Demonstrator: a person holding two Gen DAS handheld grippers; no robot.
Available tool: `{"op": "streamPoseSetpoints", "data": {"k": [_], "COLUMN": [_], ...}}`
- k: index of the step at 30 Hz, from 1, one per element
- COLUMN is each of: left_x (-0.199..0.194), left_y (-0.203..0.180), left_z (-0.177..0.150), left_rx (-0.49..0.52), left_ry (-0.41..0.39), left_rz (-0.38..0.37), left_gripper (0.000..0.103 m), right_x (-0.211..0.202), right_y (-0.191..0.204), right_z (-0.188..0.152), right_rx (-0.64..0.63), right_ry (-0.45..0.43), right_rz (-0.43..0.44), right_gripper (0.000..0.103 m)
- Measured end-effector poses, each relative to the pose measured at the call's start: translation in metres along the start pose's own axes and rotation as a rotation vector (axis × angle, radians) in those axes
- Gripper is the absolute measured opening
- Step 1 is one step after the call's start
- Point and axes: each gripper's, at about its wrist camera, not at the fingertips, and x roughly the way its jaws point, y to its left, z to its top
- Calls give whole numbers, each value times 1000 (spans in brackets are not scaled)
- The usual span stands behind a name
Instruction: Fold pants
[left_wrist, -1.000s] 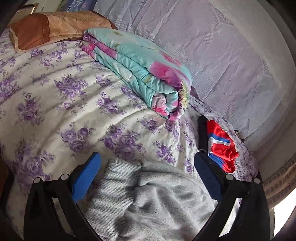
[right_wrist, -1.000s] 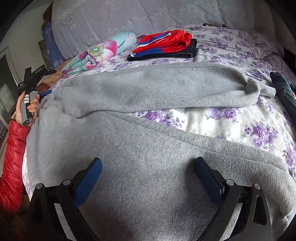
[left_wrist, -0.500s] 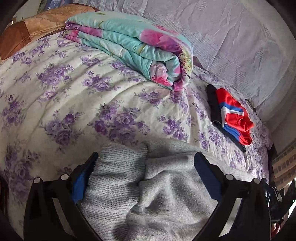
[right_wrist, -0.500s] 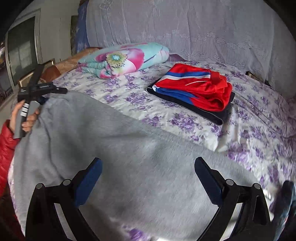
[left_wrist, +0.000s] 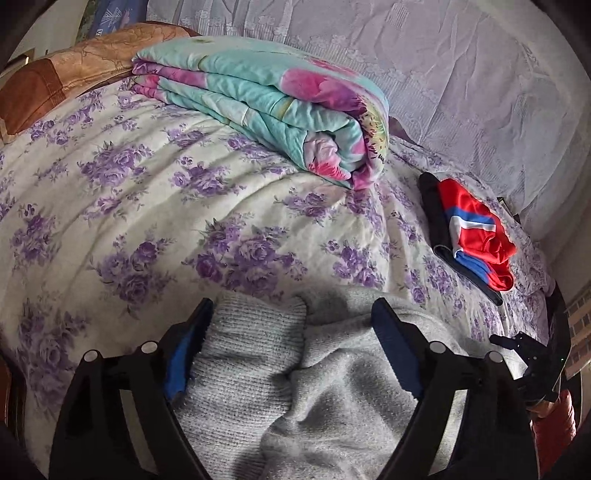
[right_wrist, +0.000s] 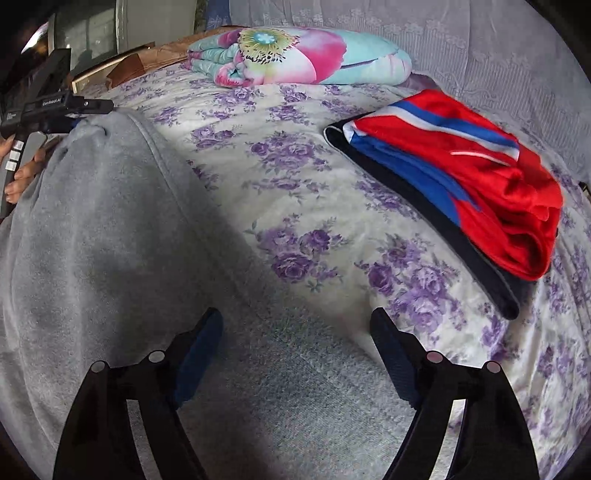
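Grey pants (left_wrist: 332, 398) flat on the bed, both grippers over them, jaws closing.

We see the left gripper (left_wrist: 291, 343) with jaws spread wide and narrowing; the ribbed cuff (left_wrist: 255, 354) and bunched grey fabric sit between the blue pads (left_wrist: 181, 354), left pad at the cuff's edge, right pad apart from the cloth, so no pinch yet. Our right gripper (right_wrist: 295, 354) is also wide and closing above the grey cloth; pads not pressing it. Ahead of the left gripper: floral bedspread (left_wrist: 147, 206), then the folded teal quilt (left_wrist: 273, 103). Ahead-right of both: folded red-blue garment (right_wrist: 476, 173) on a dark one. Far left in the right view, a hand (right_wrist: 22, 173) holds the other gripper at the pants' far end.
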Motion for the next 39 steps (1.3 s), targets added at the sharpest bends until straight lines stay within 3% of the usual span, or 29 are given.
{"op": "streamPoseSetpoints", "data": {"k": [2,3,4,6,9,13,16,19,21,25,28,34,39], "left_x": [0,-1,-3,-7,-17,-36,-54,-72,-88,-118,-126,-122,-125], "left_y": [0,0,0,-1,1,8,14,18,23,51,66,61,43], "left_z": [0,0,0,0,-1,-1,-7,-23,-43,-94,-115,-116,-118], "left_rx": [1,1,3,5,-3,-33,-60,-51,-55,-162,-261,-317,-270], "left_ry": [-5,-11,-20,-42,-78,-135,-198,-235,-252,-224,-160,-51,-20], "left_rz": [-4,-8,-12,-17,-42,-135,-215,-230,-233,-324,-407,-335,-273], "left_gripper": [83,82,81,76,65,55,50,50,51,77,78,77,77], "right_x": [-10,-15,-22,-41,-79,-131,-163,-187,-196,-191,-175,-167,-161], "right_y": [13,20,27,34,48,80,111,152,180,206,208,200,193], "right_z": [-5,-7,-10,-15,-20,-33,-54,-88,-116,-163,-182,-186,-192], "right_rx": [-42,-60,-66,-50,-22,-19,-15,-24,-24,33,50,94,147], "right_ry": [-26,-33,-43,-77,-138,-225,-279,-332,-352,-325,-289,-306,-298], "right_rz": [-34,-76,-123,-146,-181,-246,-276,-285,-278,-223,-196,-164,-101], "right_gripper": [48,25,12,8,7,7,7,7,7,7,7,7,8]}}
